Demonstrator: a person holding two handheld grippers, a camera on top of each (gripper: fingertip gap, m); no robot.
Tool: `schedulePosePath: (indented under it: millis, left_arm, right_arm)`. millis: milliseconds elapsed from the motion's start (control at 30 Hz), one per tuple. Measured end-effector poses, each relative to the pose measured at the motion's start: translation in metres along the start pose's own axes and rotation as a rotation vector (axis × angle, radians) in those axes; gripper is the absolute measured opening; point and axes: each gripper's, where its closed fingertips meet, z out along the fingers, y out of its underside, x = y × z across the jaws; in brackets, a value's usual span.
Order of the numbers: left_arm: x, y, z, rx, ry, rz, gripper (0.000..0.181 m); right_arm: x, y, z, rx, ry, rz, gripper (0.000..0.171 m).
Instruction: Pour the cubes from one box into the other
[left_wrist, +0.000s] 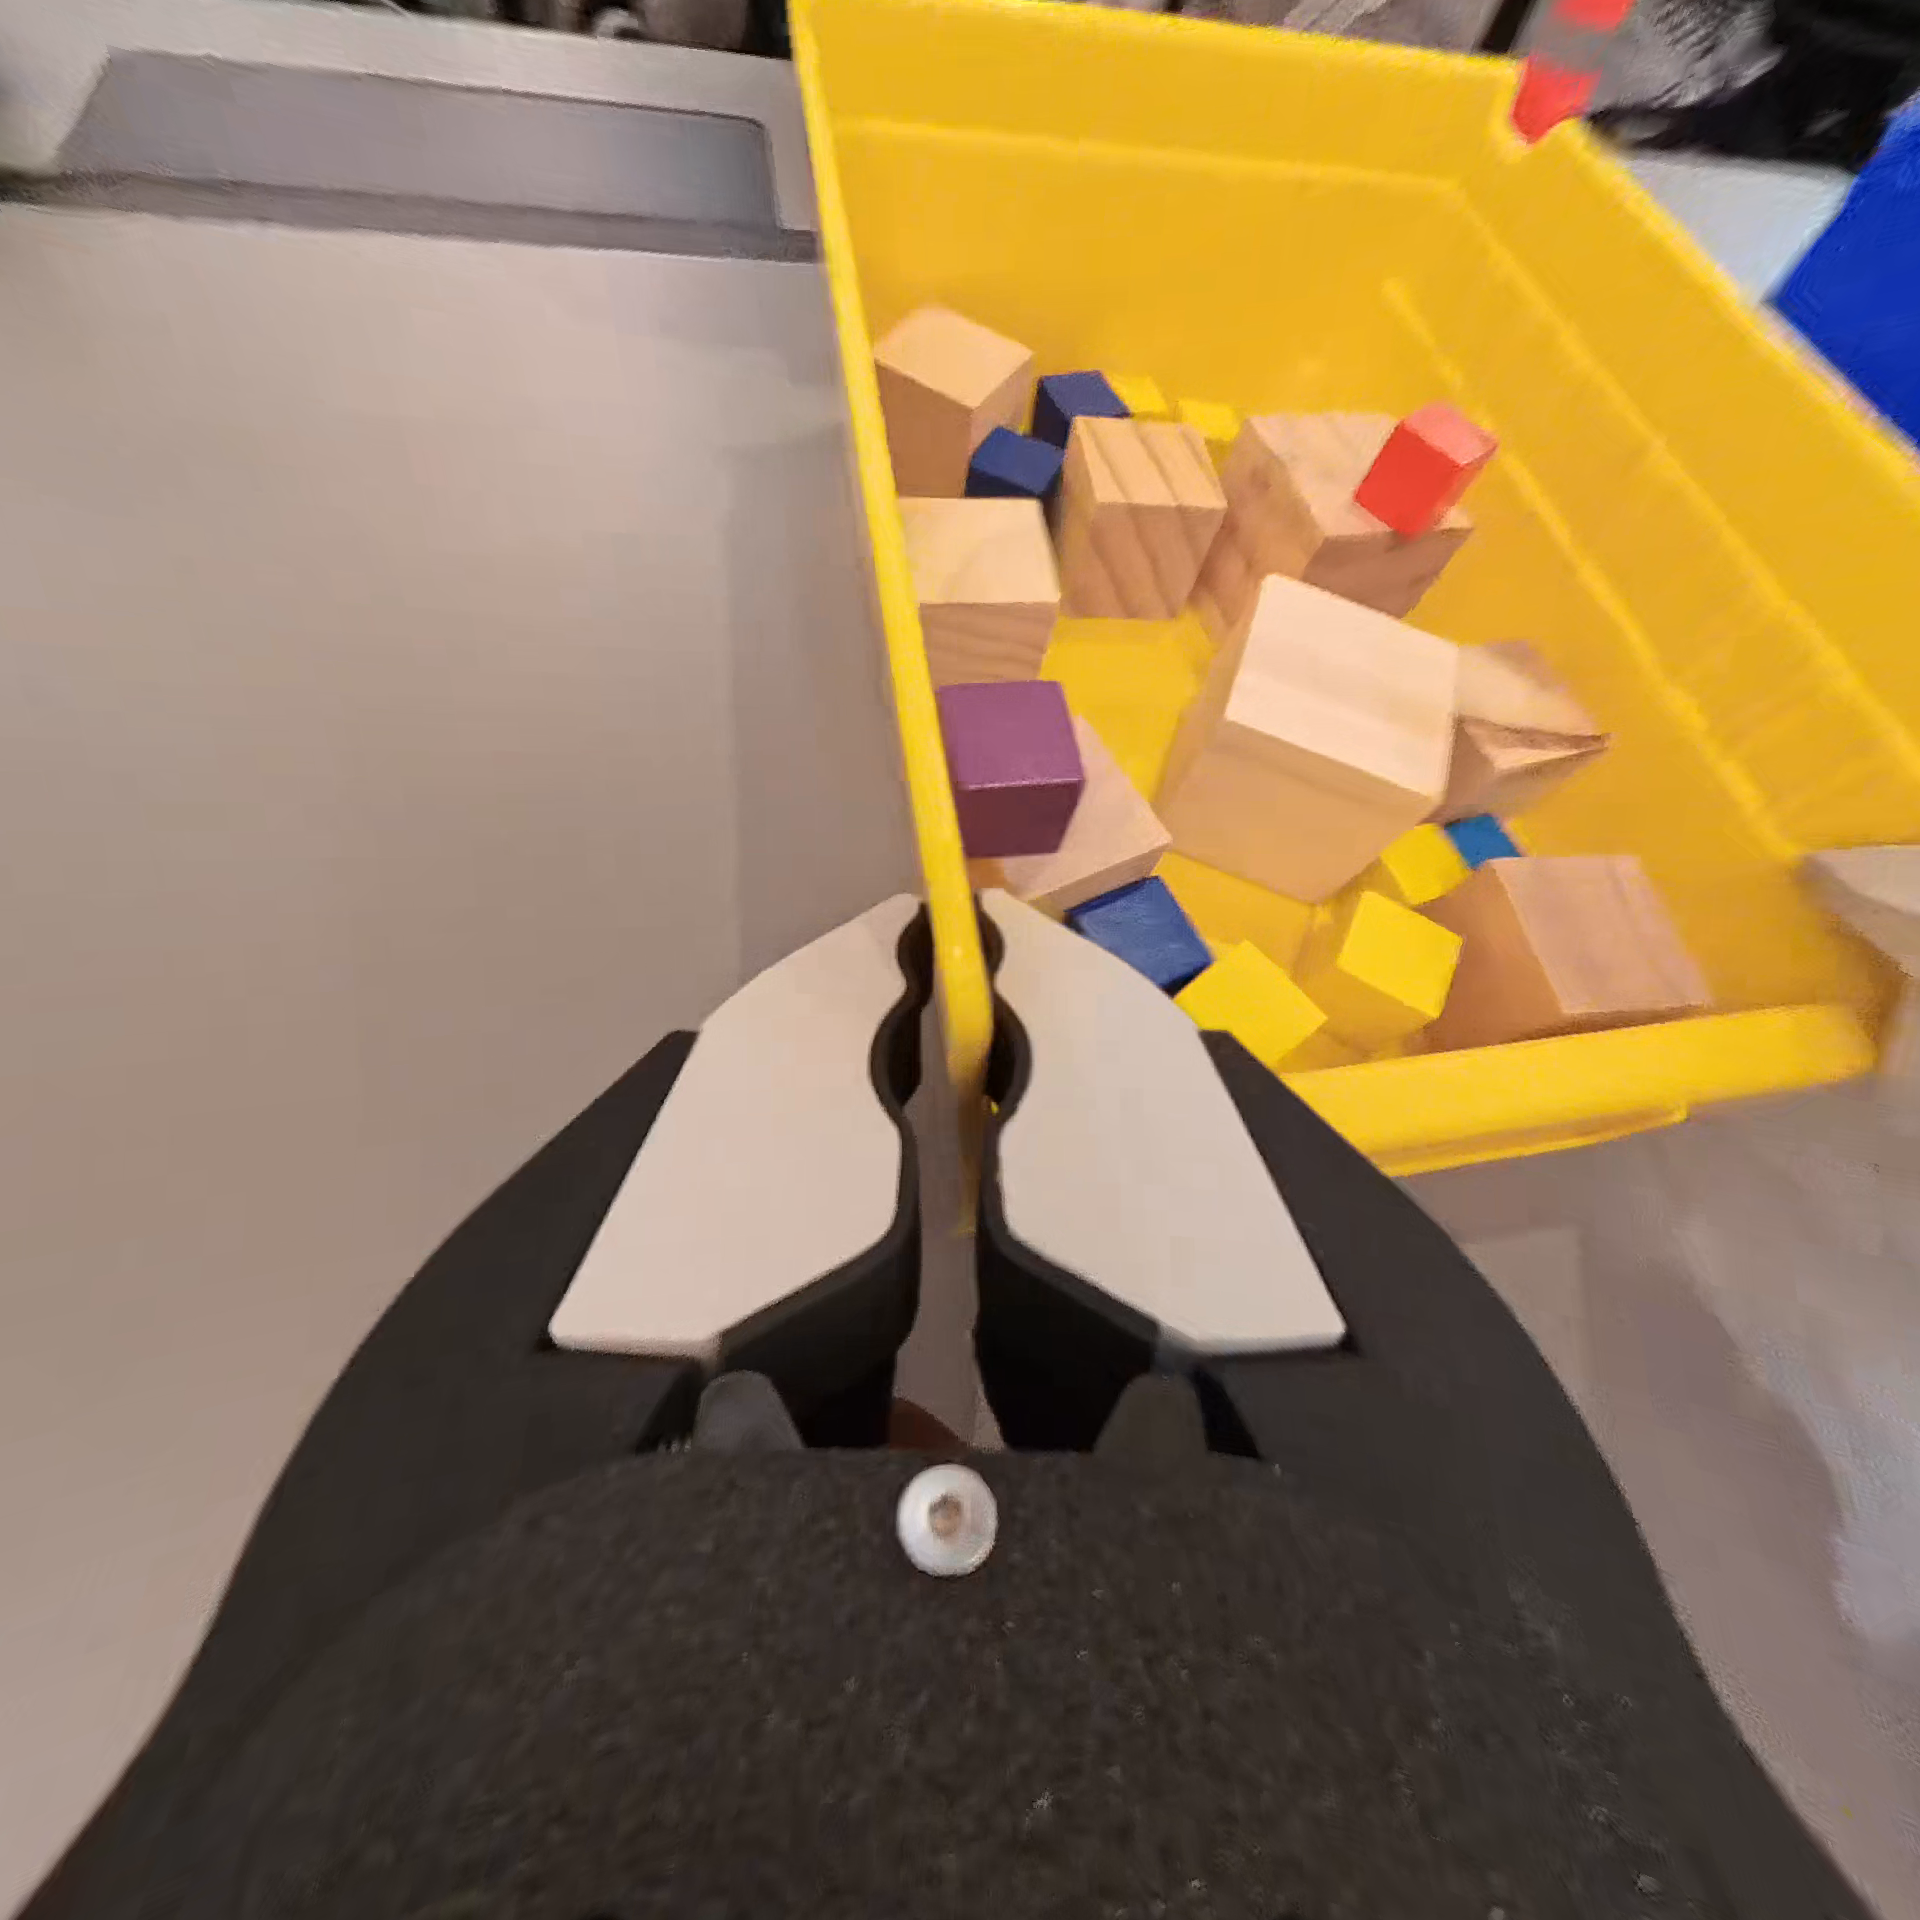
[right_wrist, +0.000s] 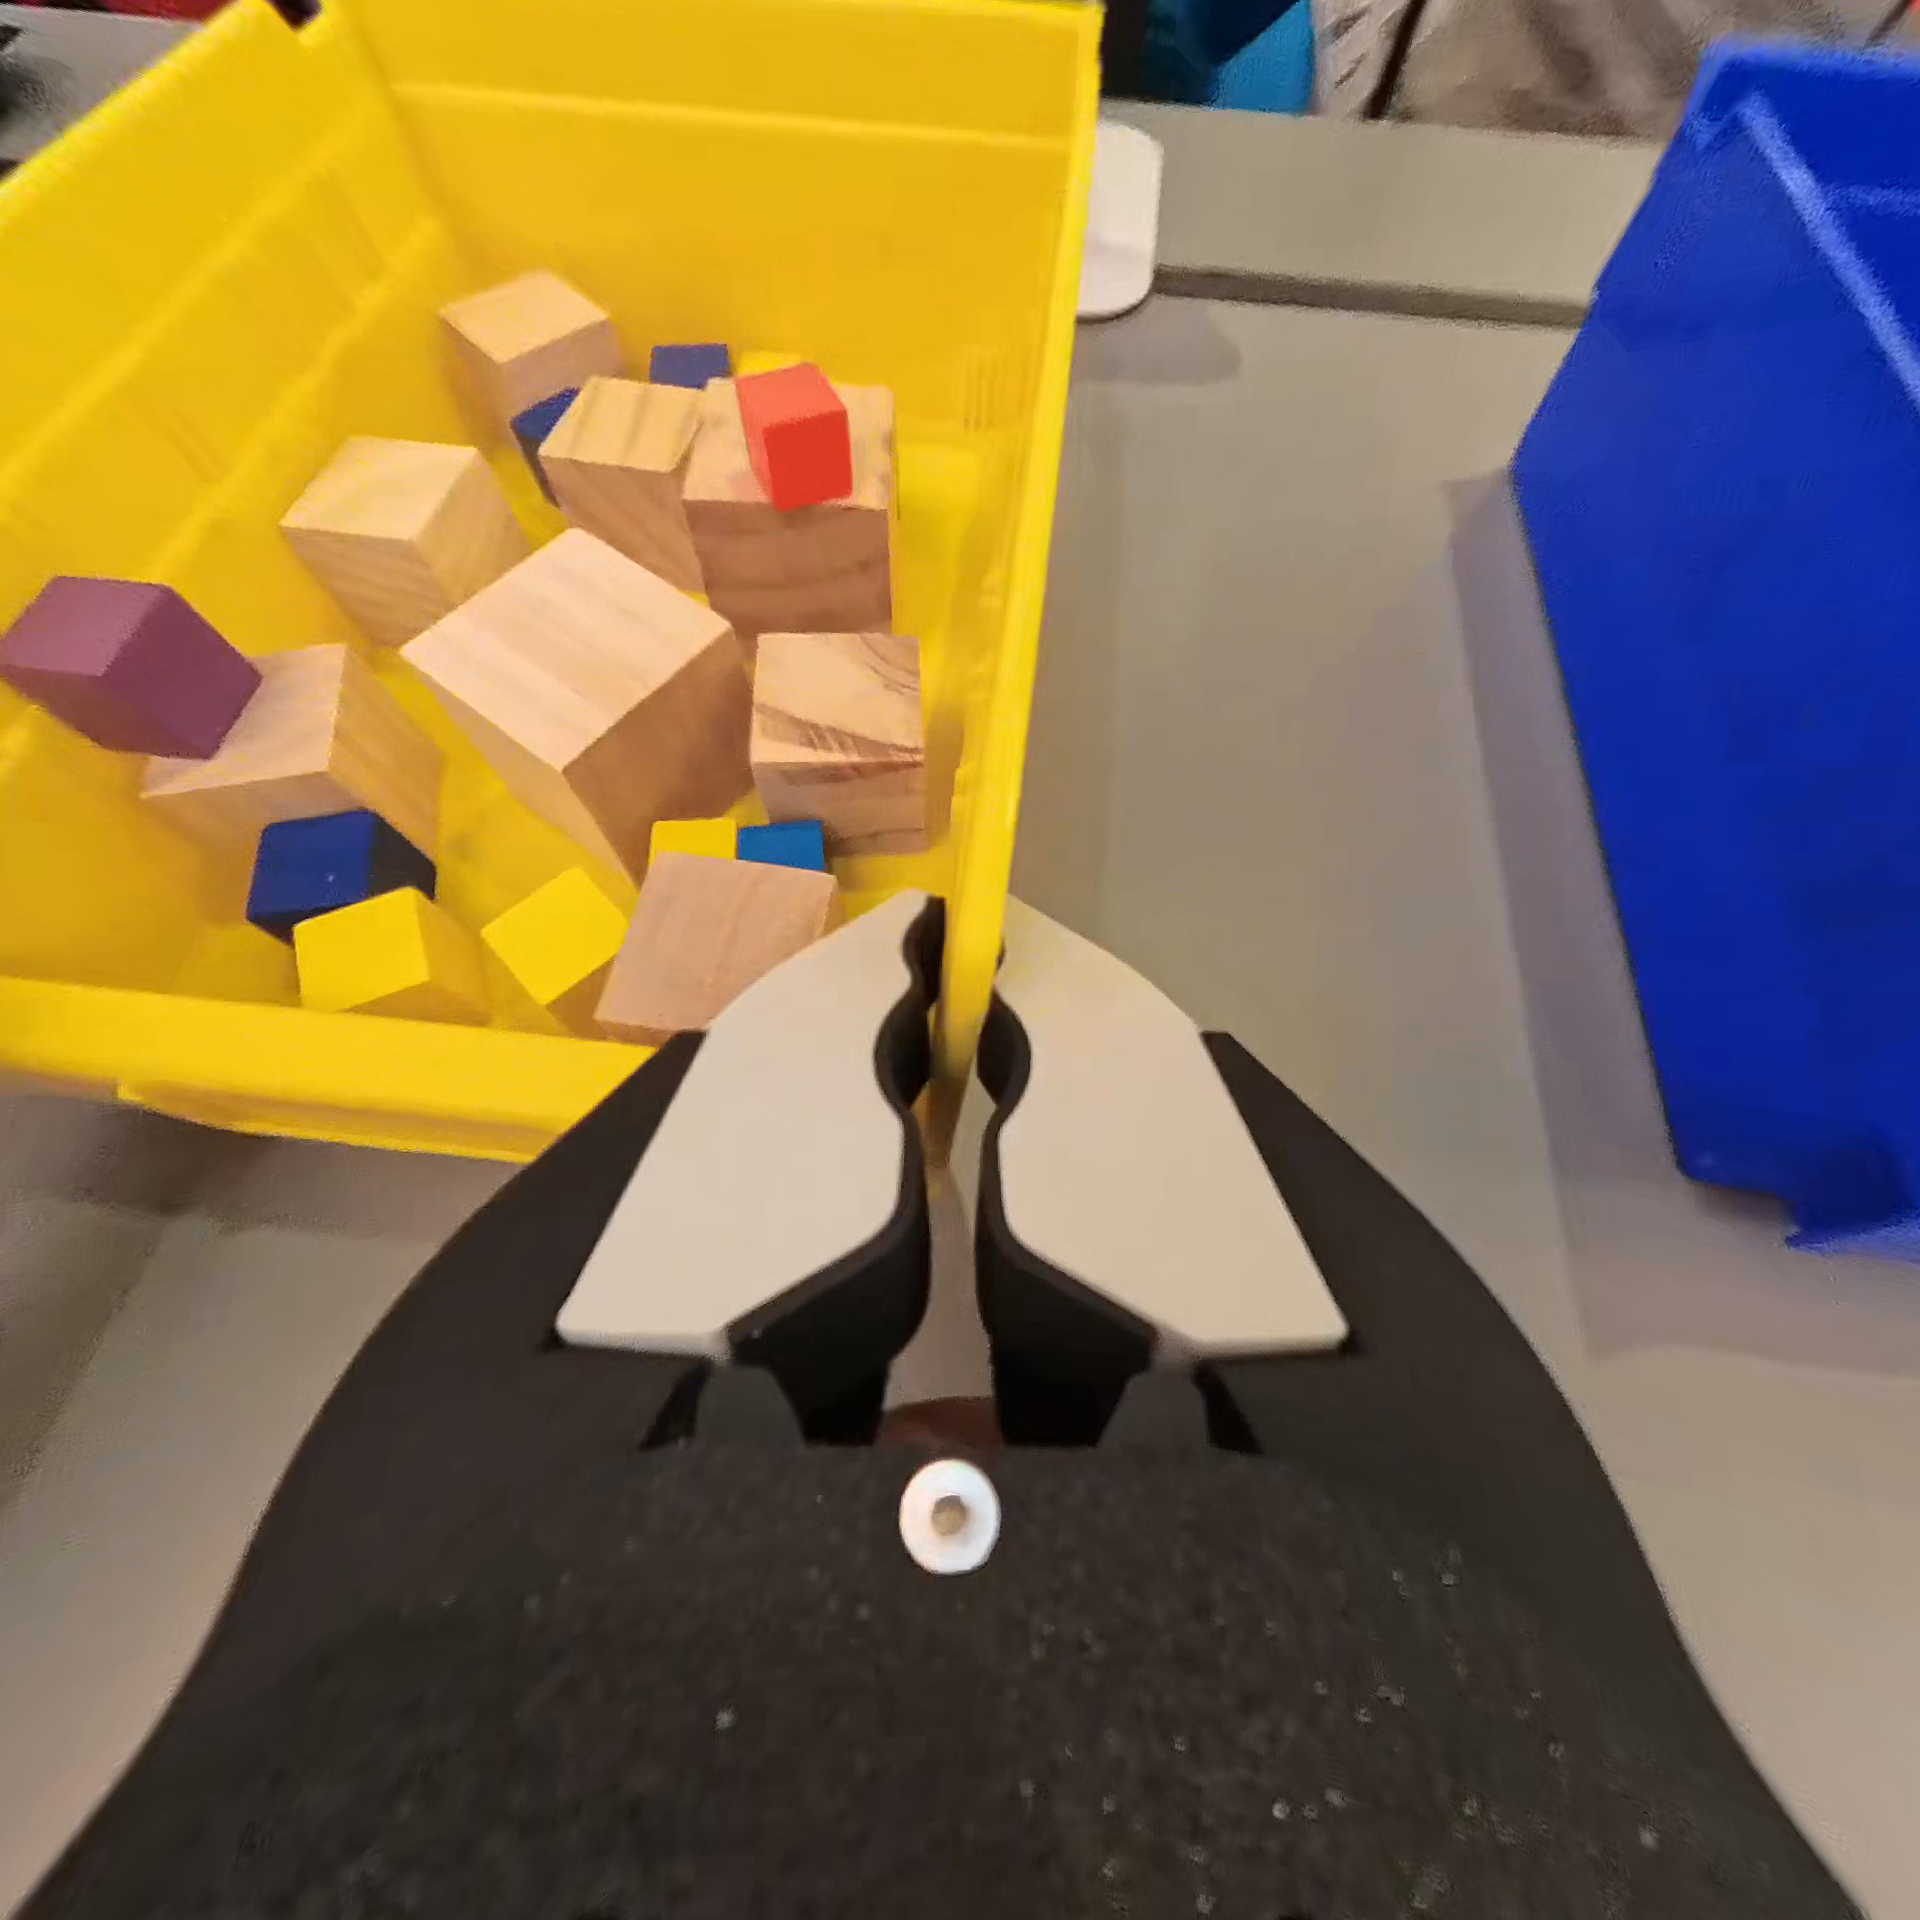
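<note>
Left gripper (left_wrist: 951, 935) clamped on left side wall of yellow box (left_wrist: 1351, 260), jaws nearly closed with only the wall between; right gripper (right_wrist: 966, 925) clamped likewise on right side wall of the same box (right_wrist: 727, 208). Blue box (right_wrist: 1745, 675) plain only in right wrist view, standing well apart to the right on grey table (right_wrist: 1299, 675); in left wrist view only a blue sliver at far right edge. Cubes (right_wrist: 582, 665) loose in yellow box: large bare-wood ones, small painted ones; red cube (right_wrist: 800, 436) atop a wooden one; purple cube (left_wrist: 1013, 764) against left wall. Boxes of ribbed moulded plastic; table matt, smooth; room behind blurred.
</note>
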Motion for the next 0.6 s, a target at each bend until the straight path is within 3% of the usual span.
schedulePosePath:
  millis: [100, 233, 333, 433, 600]
  left_arm:
    - [-0.037, -0.012, -0.013, 0.048, -0.077, -0.004, 0.002]
    - [-0.116, -0.038, -0.054, 0.141, -0.18, 0.017, 0.002]
    - [-0.176, -0.041, -0.076, 0.145, -0.235, 0.028, 0.002]
    - [-0.219, -0.027, -0.074, 0.115, -0.227, 0.004, 0.002]
    - [-0.248, -0.003, -0.052, 0.096, -0.137, -0.037, 0.003]
  right_arm:
    - [-0.038, -0.015, -0.003, 0.076, 0.007, -0.006, 0.002]
    - [-0.122, -0.048, -0.006, 0.195, -0.071, -0.017, 0.003]
    - [-0.186, -0.054, 0.0, 0.188, -0.13, -0.028, 0.003]
    - [-0.228, -0.046, 0.013, 0.135, -0.146, -0.047, 0.003]
    - [-0.253, -0.025, 0.032, 0.084, -0.159, -0.095, 0.006]
